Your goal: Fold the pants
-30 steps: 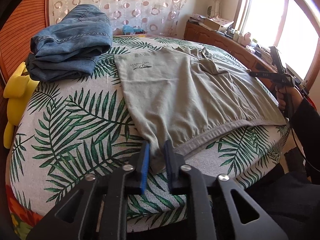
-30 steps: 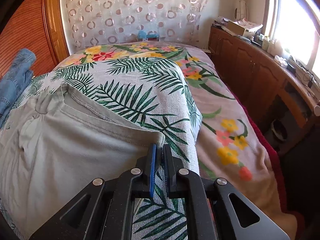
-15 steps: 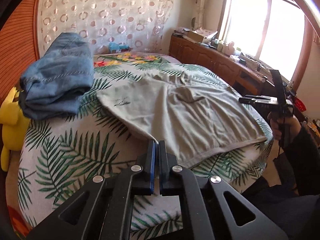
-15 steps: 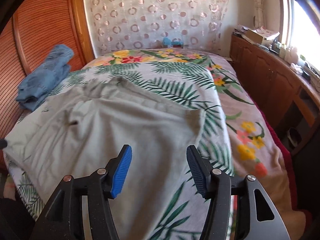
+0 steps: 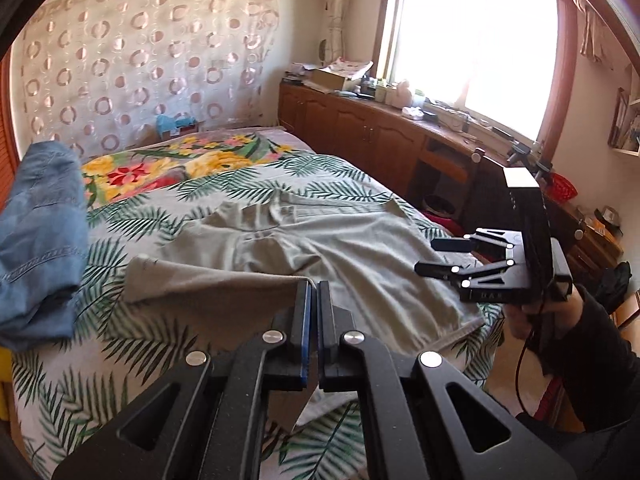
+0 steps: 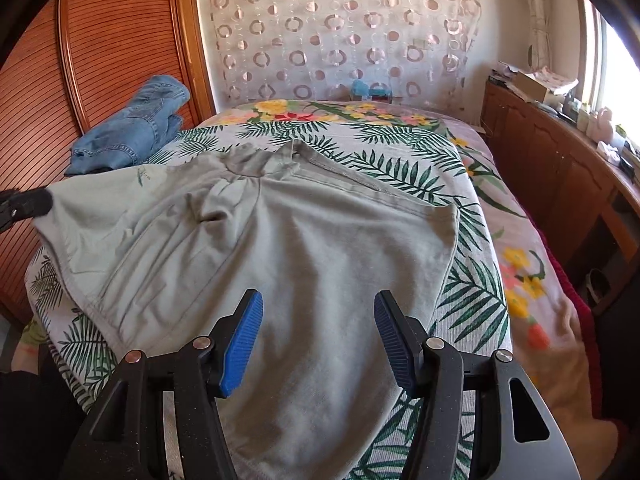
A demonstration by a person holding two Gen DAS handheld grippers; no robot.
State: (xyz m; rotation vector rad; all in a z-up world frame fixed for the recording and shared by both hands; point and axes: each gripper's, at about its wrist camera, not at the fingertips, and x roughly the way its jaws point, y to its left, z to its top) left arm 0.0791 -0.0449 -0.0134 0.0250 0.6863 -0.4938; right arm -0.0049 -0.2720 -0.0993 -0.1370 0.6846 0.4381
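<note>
My left gripper has its jaws pressed together, pinching a corner of the pants and holding that corner lifted off the bed. My right gripper has its jaws spread with nothing between the pads; they hang over the grey cloth, apart from it. In the left wrist view I see the right gripper in a hand just off the pants' right edge. The pants lie across the leaf-print cover, the rest of them flat with a rumple at the middle. Farther left, folded jeans sit by the wooden panel. Beyond, a circle-patterned curtain.
</note>
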